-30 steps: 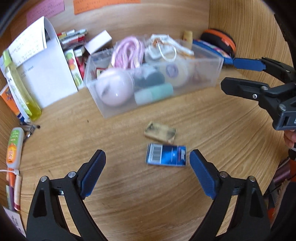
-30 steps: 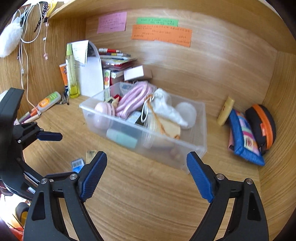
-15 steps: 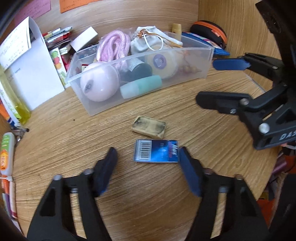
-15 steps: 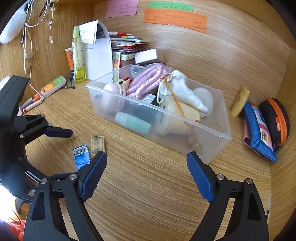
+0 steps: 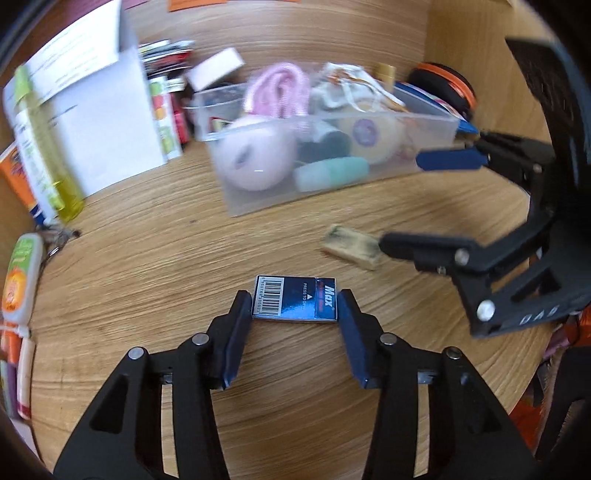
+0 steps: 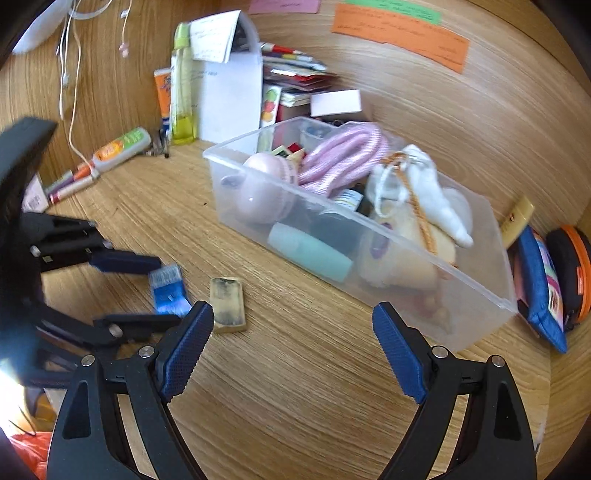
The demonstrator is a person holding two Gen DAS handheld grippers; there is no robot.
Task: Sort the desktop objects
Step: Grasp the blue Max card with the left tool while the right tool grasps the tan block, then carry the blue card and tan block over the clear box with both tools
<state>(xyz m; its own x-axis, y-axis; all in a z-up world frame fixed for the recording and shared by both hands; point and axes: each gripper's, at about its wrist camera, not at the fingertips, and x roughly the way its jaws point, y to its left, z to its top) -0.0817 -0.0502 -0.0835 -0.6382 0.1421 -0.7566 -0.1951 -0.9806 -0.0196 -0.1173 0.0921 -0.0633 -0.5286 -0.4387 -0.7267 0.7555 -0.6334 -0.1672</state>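
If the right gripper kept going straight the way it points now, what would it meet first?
Probably the clear bin: it lies ahead of the open right gripper, slightly to the right. The eraser lies off by its left finger. Depth is uncertain.

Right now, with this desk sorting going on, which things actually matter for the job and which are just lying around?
In play:
- blue staple box, between the left gripper pads
- worn eraser
- clear plastic bin
- right gripper, open

Lying about:
- sticky notes
- yellow bottle
- blue pouch

My left gripper [image 5: 294,308] has both pads pressed against what sits between them; my right gripper [image 6: 293,330] (jaws spread wide) holds nothing.
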